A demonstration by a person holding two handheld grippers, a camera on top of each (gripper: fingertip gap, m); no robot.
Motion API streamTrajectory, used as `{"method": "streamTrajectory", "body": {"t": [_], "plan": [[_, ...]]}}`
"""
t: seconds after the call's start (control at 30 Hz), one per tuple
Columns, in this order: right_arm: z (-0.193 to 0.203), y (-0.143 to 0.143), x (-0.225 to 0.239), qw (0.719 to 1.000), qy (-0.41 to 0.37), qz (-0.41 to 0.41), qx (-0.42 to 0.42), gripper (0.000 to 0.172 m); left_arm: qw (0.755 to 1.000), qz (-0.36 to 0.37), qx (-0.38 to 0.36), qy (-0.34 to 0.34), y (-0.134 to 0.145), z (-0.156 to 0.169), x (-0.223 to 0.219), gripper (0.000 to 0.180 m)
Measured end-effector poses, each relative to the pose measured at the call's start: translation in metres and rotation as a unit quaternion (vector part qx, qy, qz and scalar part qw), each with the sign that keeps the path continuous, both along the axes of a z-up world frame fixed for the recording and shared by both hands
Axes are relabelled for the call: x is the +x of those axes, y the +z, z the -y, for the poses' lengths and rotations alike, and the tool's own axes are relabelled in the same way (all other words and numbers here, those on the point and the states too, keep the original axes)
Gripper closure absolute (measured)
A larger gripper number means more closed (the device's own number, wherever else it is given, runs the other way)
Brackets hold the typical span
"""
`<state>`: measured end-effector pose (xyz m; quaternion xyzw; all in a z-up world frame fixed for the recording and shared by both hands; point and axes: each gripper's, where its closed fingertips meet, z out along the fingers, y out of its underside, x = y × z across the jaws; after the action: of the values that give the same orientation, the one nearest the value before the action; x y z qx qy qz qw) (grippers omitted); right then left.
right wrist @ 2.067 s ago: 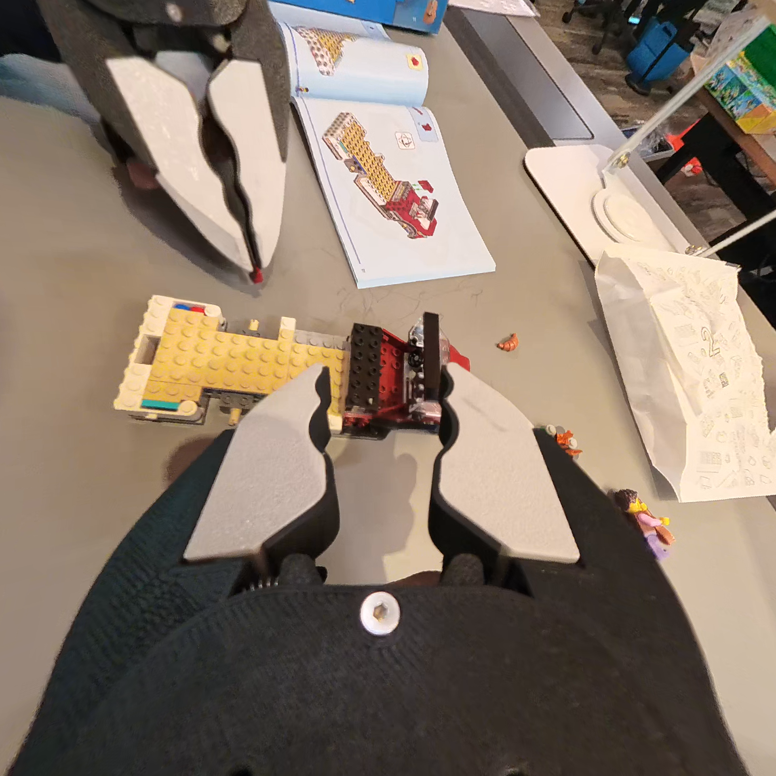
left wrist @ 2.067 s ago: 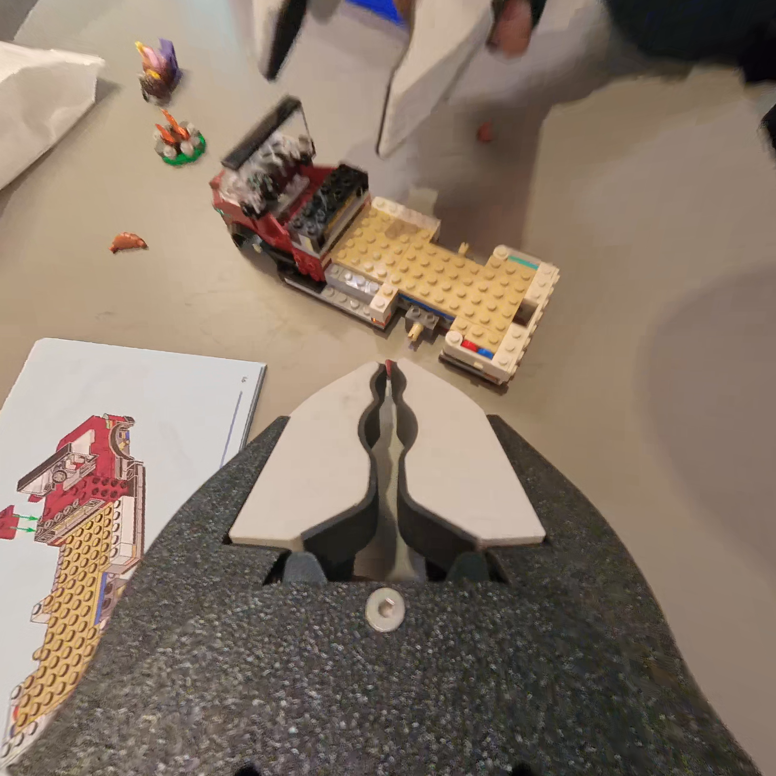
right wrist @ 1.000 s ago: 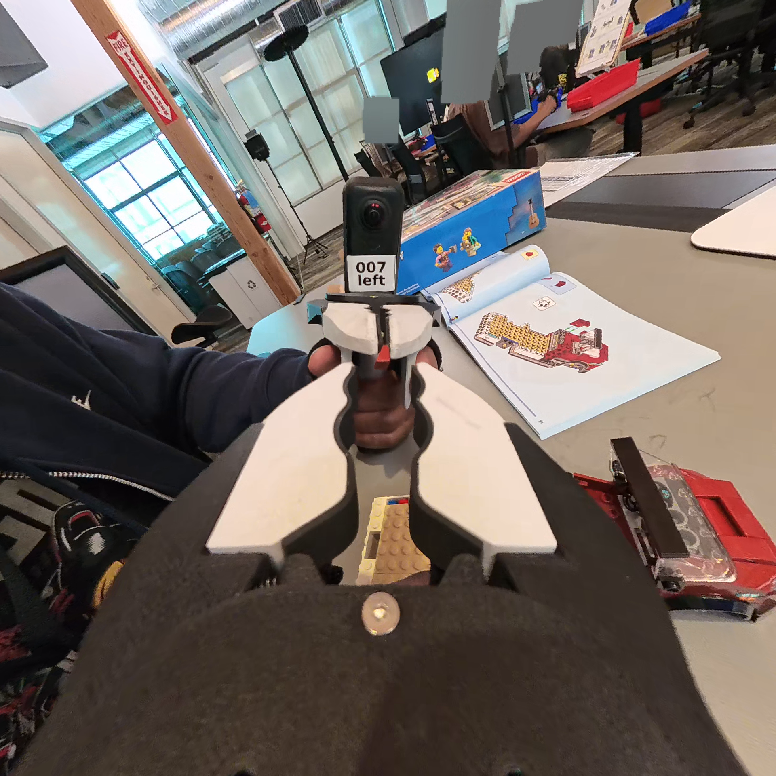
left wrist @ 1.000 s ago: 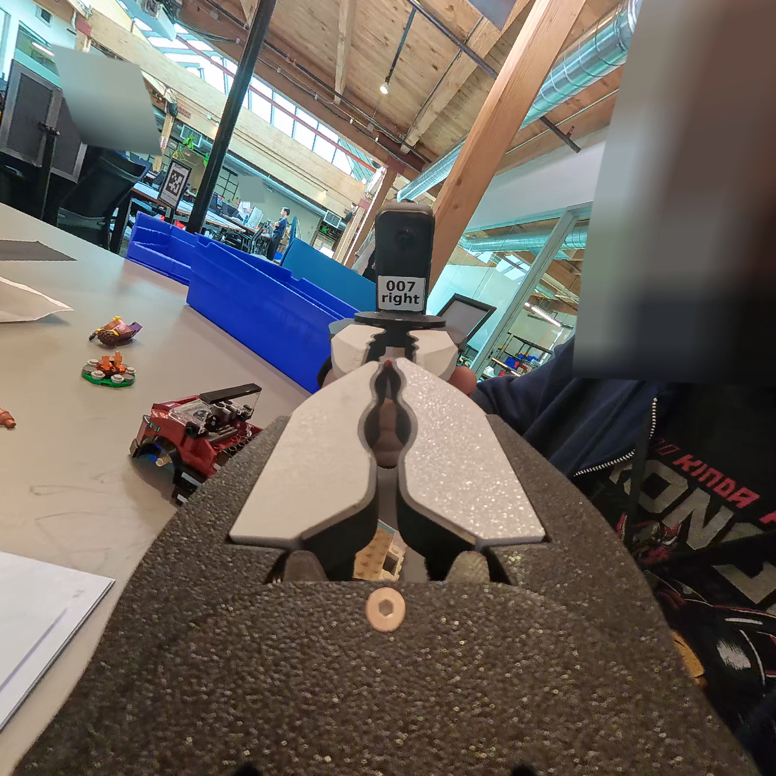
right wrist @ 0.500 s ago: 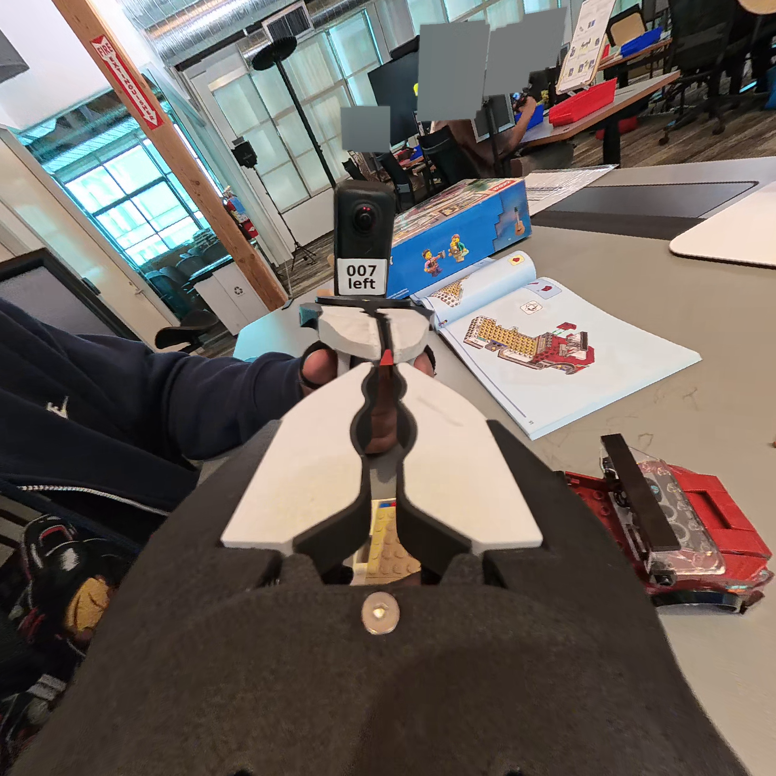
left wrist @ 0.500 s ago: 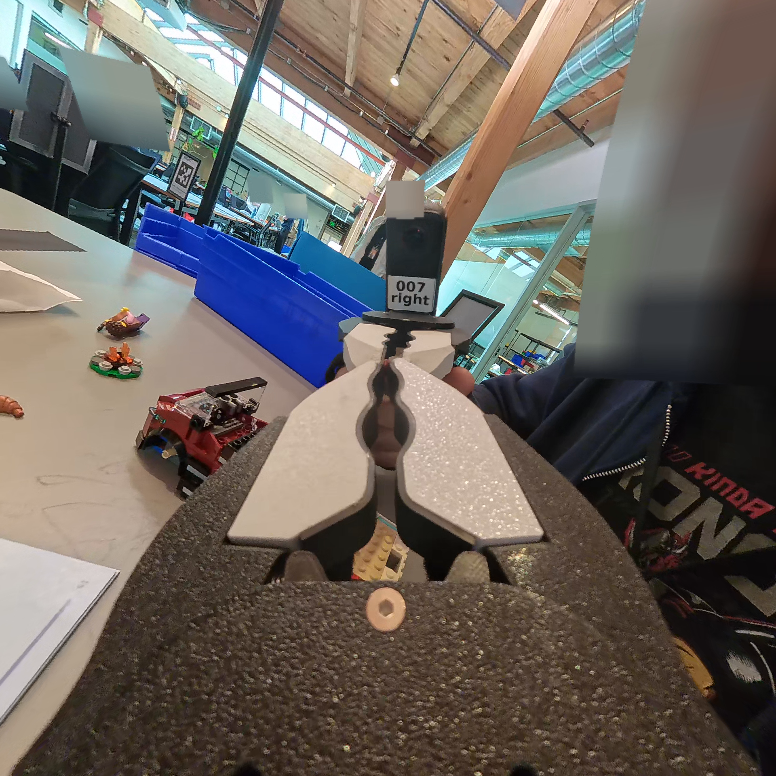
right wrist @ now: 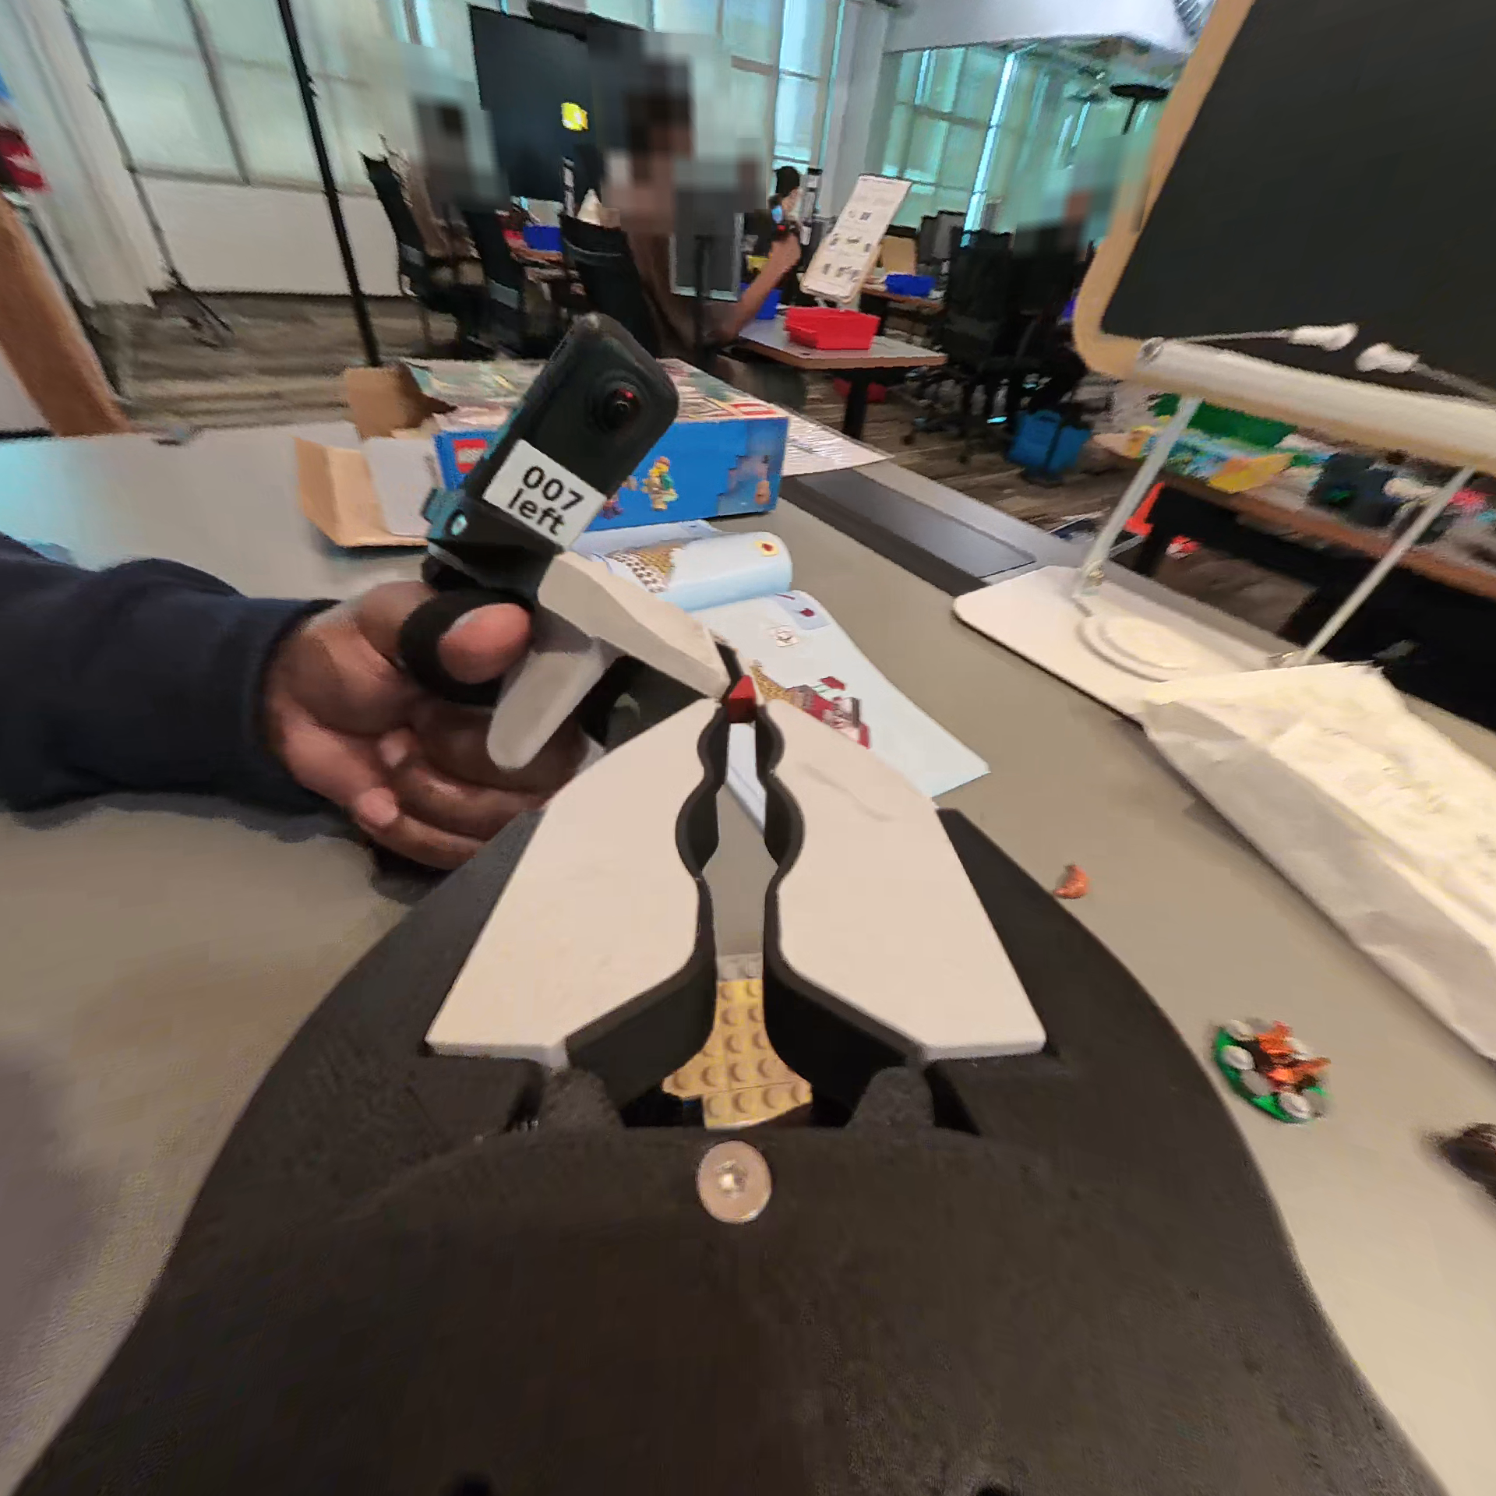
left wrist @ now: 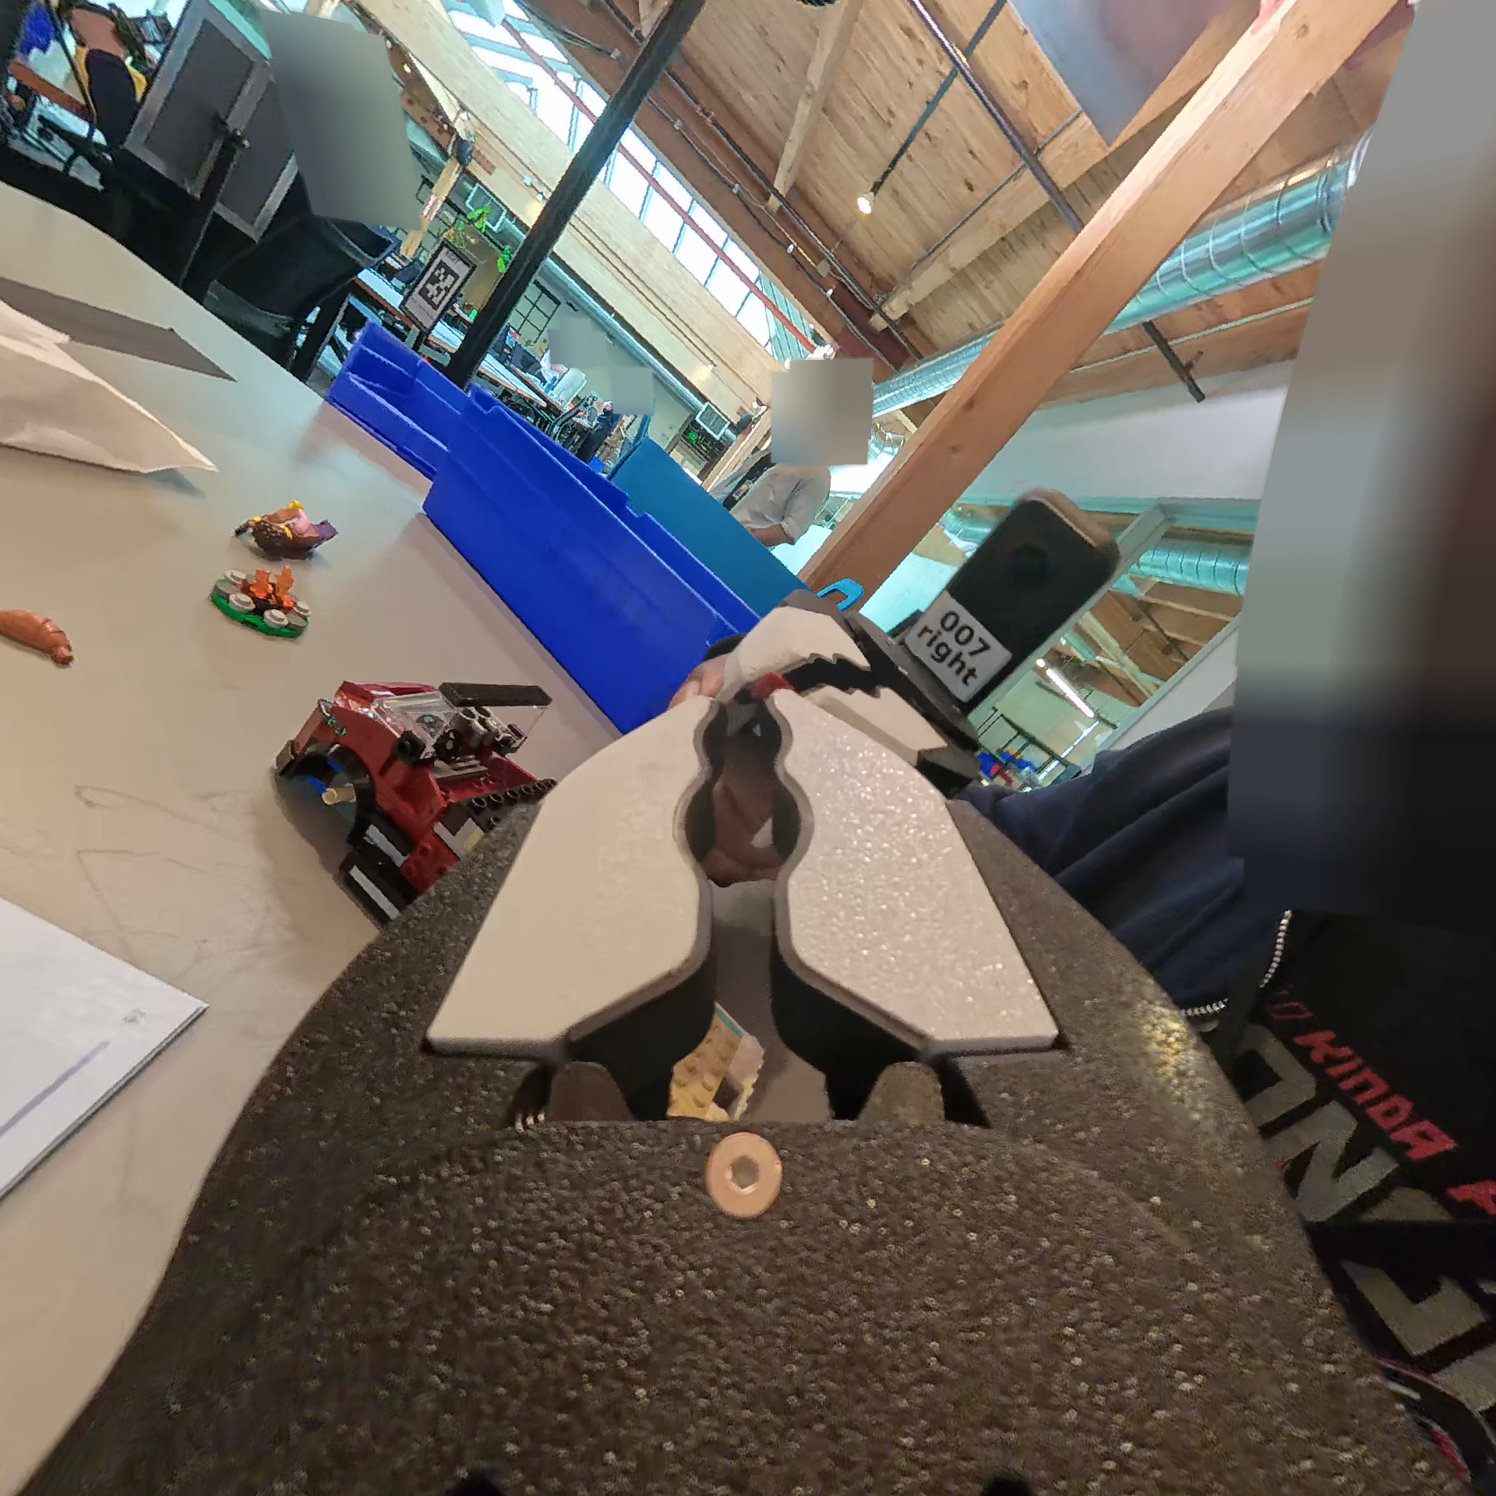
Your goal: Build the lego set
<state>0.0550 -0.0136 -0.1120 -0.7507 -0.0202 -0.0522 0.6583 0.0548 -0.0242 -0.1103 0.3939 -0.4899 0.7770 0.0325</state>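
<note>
Close under the right gripper (right wrist: 738, 716), a tan studded toy-brick plate (right wrist: 741, 1052) shows through the slot between its fingers, lying on the grey table (right wrist: 243, 931). At the fingertips just beyond, the jaws are drawn in on a tiny red plastic brick piece (right wrist: 738, 698) held up off the table – both tips look pressed to its sides. The left gripper (left wrist: 743, 708), in a person's hand (right wrist: 380, 712), meets it tip to tip from the left. Its jaws stand a little apart, and one fingertip sits at the piece's top.

The piece is probably very light, rigid and smooth – easy to squirt out of a pinch, so flat opposite faces are the best hold.

Farther right lies an open pale-blue instruction booklet (right wrist: 850, 728). A dark-red toy-brick truck (left wrist: 405, 769) stands well apart on the table.
</note>
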Motion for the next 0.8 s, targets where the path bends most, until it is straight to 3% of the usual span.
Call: {"method": "streamTrajectory", "body": {"t": [0.43, 0.8], "plan": [[-0.002, -0.006, 0.003, 0.987, -0.061, 0.149, -0.019, 0.166, 0.991, -0.083, -0.095, -0.039, -0.002, 0.01, -0.001, 0.163], [-0.002, -0.008, 0.002, 0.98, -0.069, 0.186, -0.023, 0.166, 0.987, -0.1, -0.115, -0.041, -0.005, 0.009, 0.0, 0.167]]}}
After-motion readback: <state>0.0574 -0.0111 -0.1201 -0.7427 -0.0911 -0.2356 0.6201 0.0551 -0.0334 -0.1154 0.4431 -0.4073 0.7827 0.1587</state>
